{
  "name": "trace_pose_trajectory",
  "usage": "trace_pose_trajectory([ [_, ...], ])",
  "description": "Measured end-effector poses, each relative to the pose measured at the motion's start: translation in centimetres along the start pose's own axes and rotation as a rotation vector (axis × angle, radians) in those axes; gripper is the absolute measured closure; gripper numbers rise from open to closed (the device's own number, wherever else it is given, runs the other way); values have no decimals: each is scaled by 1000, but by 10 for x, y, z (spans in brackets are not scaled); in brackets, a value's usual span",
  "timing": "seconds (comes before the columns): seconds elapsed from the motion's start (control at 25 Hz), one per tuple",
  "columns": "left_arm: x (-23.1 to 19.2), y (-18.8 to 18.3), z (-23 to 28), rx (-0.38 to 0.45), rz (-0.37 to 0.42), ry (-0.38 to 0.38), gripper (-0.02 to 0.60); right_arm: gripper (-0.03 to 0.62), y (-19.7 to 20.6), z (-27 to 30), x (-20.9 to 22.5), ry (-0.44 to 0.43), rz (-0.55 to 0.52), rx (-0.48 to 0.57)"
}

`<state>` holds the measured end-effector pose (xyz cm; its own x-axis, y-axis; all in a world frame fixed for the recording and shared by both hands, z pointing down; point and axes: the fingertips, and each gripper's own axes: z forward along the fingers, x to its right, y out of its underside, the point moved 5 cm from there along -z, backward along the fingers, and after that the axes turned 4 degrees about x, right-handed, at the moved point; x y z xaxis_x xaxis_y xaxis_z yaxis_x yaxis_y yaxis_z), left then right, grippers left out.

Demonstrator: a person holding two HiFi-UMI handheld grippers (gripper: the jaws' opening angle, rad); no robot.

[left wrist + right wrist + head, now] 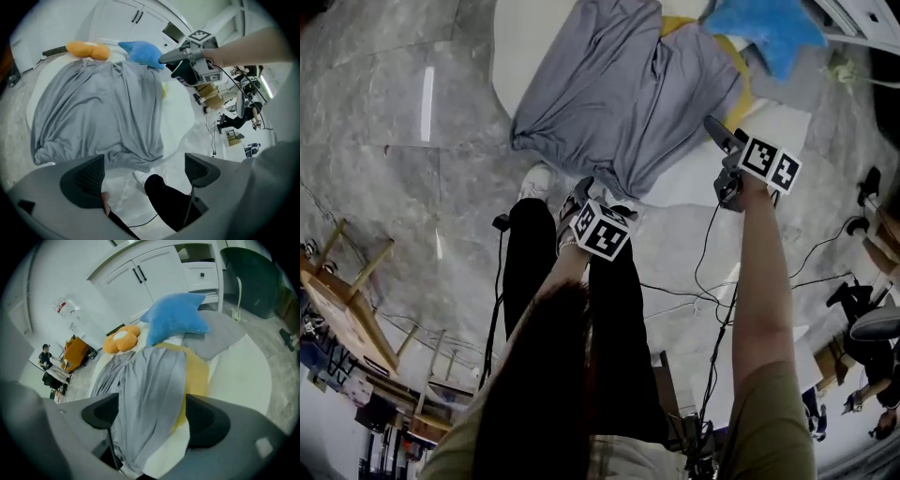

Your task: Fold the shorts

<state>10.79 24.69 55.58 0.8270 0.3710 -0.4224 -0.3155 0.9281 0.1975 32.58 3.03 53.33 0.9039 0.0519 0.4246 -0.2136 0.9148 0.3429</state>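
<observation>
Left hand-held gripper point(586, 197) and right hand-held gripper point(720, 159) are held wide open, with nothing gripped. Grey soft cloth shorts point(628, 84) are spread on the white round tabletop point(525, 37). Light, floppy cloth is expected, so two corners should be pinched firmly.

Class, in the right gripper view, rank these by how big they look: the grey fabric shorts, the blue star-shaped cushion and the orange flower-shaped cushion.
1. Grey fabric shorts: largest, though they lie nearest the camera, which enlarges them.
2. Blue star-shaped cushion.
3. Orange flower-shaped cushion: smallest.
</observation>
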Motion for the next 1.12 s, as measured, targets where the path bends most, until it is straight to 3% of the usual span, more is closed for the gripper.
trace_pose_trajectory([
  [0.2,29,-16,45,6,11,9,71,155,-46,28,24,-4,22,34],
  [0.36,46,-7,77,-34,-18,21,71,155,-70,50,45,1,52,21],
  [0.6,55,15,114,-93,-55,20,72,155,-77,79,66,27,70,13],
  [0.8,51,13,129,-107,-63,6,72,158,-83,98,72,46,97,5],
  [1.0,49,10,134,-162,-18,-2,75,210,-83,99,77,73,56,-49],
  [1.12,48,11,135,-189,16,-20,92,312,-85,92,82,82,42,-62],
])
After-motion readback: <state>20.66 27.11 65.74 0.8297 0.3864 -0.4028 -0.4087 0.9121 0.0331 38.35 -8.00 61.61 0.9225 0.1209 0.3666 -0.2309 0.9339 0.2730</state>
